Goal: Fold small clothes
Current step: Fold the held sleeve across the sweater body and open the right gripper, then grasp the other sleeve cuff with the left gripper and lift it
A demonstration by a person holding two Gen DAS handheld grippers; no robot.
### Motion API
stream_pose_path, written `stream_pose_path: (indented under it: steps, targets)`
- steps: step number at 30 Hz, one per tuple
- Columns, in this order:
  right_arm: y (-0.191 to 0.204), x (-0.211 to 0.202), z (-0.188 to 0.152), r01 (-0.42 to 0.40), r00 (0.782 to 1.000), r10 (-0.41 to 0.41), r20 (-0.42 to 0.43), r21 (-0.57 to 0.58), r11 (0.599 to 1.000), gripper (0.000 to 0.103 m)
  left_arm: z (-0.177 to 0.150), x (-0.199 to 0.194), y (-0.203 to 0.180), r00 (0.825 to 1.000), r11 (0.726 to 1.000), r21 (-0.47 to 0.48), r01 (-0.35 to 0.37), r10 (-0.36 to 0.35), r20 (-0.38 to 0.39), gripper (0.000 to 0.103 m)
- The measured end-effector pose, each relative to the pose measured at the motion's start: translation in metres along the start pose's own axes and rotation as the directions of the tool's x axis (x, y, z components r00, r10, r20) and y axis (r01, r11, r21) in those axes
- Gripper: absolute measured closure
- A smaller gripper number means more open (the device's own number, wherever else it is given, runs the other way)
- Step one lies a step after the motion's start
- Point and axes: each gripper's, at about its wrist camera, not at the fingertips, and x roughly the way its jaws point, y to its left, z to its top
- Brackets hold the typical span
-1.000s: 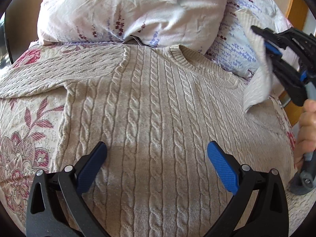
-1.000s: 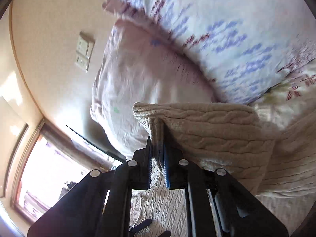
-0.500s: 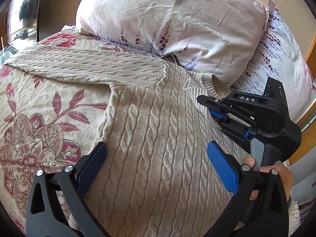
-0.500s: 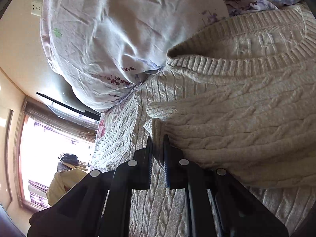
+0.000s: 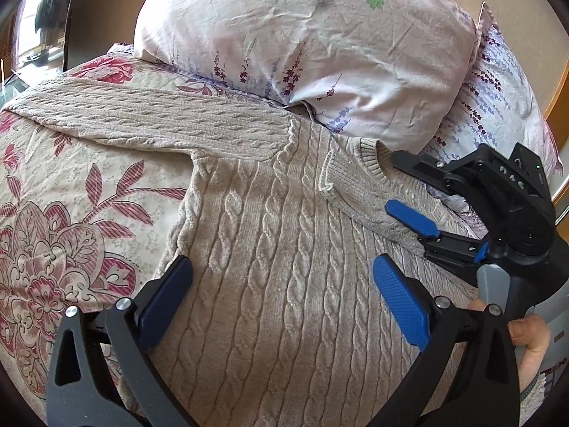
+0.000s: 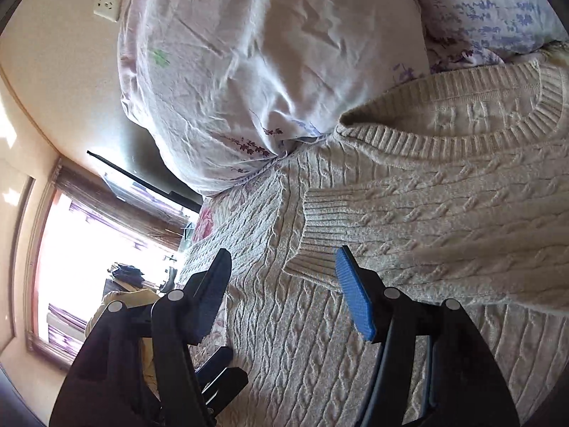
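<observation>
Just beside right gripper [image 6: 284, 295], sweater cuff [image 6: 322, 235].

Beige wall [image 6: 53, 82] (socket [image 6: 106, 1] mounted); bright window [image 6: 81, 259]; floral bedspread [image 5: 71, 192].

A bed is seen, covered by a cream bedspread [image 5: 71, 220] printed with red flowers and leaves. A beige cable-knit sweater [image 5: 270, 270] is spread flat on it, one sleeve [image 5: 149, 121] stretched out sideways, the other sleeve [image 6: 426, 235] laid across the chest below the neckline. Two floral pillows are propped at the head, a pale one [image 5: 306, 42] touching the collar, a lavender-print one [image 5: 498, 85] just beside it.
</observation>
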Motion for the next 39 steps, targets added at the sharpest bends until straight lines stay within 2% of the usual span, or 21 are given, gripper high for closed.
stream_pose_path:
  steps: [1, 2, 5, 8, 10, 11, 12, 13, 16, 19, 22, 24, 25, 27, 29, 31, 35, 37, 39]
  targets:
    - [-0.006, 0.011, -0.002, 0.002, 0.999, -0.001, -0.037, 0.018, 1.000, 0.040, 0.000, 0.001, 0.001, 1.000, 1.000, -0.006, 0.010, -0.010, -0.002, 0.002]
    - [-0.007, 0.010, -0.003, -0.010, 1.000, 0.010, -0.010, 0.006, 1.000, 0.040, 0.000, 0.002, 0.002, 1.000, 1.000, -0.013, 0.023, -0.023, -0.005, 0.002]
    - [-0.007, 0.005, -0.003, -0.023, 0.999, 0.025, -0.031, 0.055, 0.998, 0.039, 0.000, 0.001, 0.007, 0.998, 0.997, -0.036, 0.062, -0.062, 0.001, 0.002]
    - [-0.006, -0.020, -0.011, -0.033, 0.999, 0.033, -0.015, 0.042, 0.999, 0.024, 0.003, -0.009, 0.021, 0.986, 0.984, -0.055, 0.167, -0.167, 0.009, 0.002]
    - [0.001, -0.042, -0.021, -0.006, 1.000, 0.007, 0.021, -0.024, 1.000, 0.009, 0.011, -0.019, 0.032, 0.983, 0.982, -0.035, 0.184, -0.185, -0.011, 0.002]
    - [0.003, -0.053, -0.028, 0.013, 0.999, -0.011, 0.044, -0.064, 0.998, 0.006, 0.017, -0.027, 0.041, 0.981, 0.980, -0.031, 0.195, -0.195, -0.001, 0.002]
    - [0.006, -0.063, -0.035, 0.038, 0.997, -0.031, 0.066, -0.103, 0.994, 0.001, 0.016, -0.034, 0.051, 0.985, 0.984, -0.038, 0.174, -0.173, 0.021, 0.002]
    - [0.006, -0.074, -0.043, 0.061, 0.995, -0.049, 0.089, -0.142, 0.988, 0.001, 0.018, -0.041, 0.062, 0.988, 0.988, -0.045, 0.146, -0.144, 0.050, 0.002]
    - [0.013, -0.089, -0.059, 0.208, 0.973, -0.182, 0.143, -0.193, 0.959, 0.001, 0.031, -0.052, 0.096, 0.994, 0.997, -0.064, 0.051, -0.044, 0.099, 0.002]
    - [0.005, -0.094, -0.075, 0.201, 0.969, -0.160, 0.187, -0.228, 0.953, 0.001, 0.049, -0.045, 0.133, 0.999, 0.992, -0.128, -0.001, 0.007, 0.051, 0.002]
    - [0.007, -0.087, -0.078, 0.179, 0.979, -0.147, 0.144, -0.245, 0.953, 0.001, 0.061, -0.032, 0.171, 1.000, 0.969, -0.248, -0.004, -0.001, -0.020, 0.003]
    - [0.009, -0.083, -0.081, 0.186, 0.979, -0.155, 0.134, -0.265, 0.946, 0.001, 0.067, -0.023, 0.191, 0.998, 0.946, -0.323, 0.003, -0.024, -0.061, 0.008]
    - [0.010, -0.078, -0.082, 0.192, 0.979, -0.164, 0.125, -0.268, 0.944, 0.001, 0.070, -0.024, 0.197, 0.998, 0.939, -0.342, 0.021, -0.038, -0.043, 0.011]
    - [0.008, -0.074, -0.083, 0.182, 0.982, -0.160, 0.101, -0.261, 0.948, 0.001, 0.076, -0.020, 0.206, 0.997, 0.926, -0.376, 0.029, -0.054, -0.056, 0.020]
    - [0.003, -0.073, -0.083, 0.168, 0.985, -0.152, 0.082, -0.245, 0.955, 0.001, 0.079, -0.017, 0.218, 0.995, 0.893, -0.446, 0.063, -0.091, -0.043, 0.023]
    - [0.001, -0.073, -0.082, 0.159, 0.986, -0.144, 0.078, -0.233, 0.959, 0.001, 0.083, -0.014, 0.229, 0.993, 0.857, -0.510, 0.077, -0.109, -0.034, 0.030]
    - [0.001, -0.080, -0.083, 0.150, 0.987, -0.131, 0.096, -0.232, 0.961, 0.001, 0.089, -0.008, 0.252, 0.995, 0.807, -0.586, 0.074, -0.097, -0.009, 0.051]
    - [0.002, -0.079, -0.084, 0.153, 0.987, -0.134, 0.091, -0.239, 0.959, 0.001, 0.089, -0.006, 0.264, 0.996, 0.782, -0.618, 0.074, -0.093, 0.001, 0.068]
    - [0.004, -0.076, -0.086, 0.156, 0.987, -0.140, 0.082, -0.251, 0.955, 0.001, 0.088, -0.005, 0.275, 0.996, 0.762, -0.642, 0.081, -0.093, 0.015, 0.076]
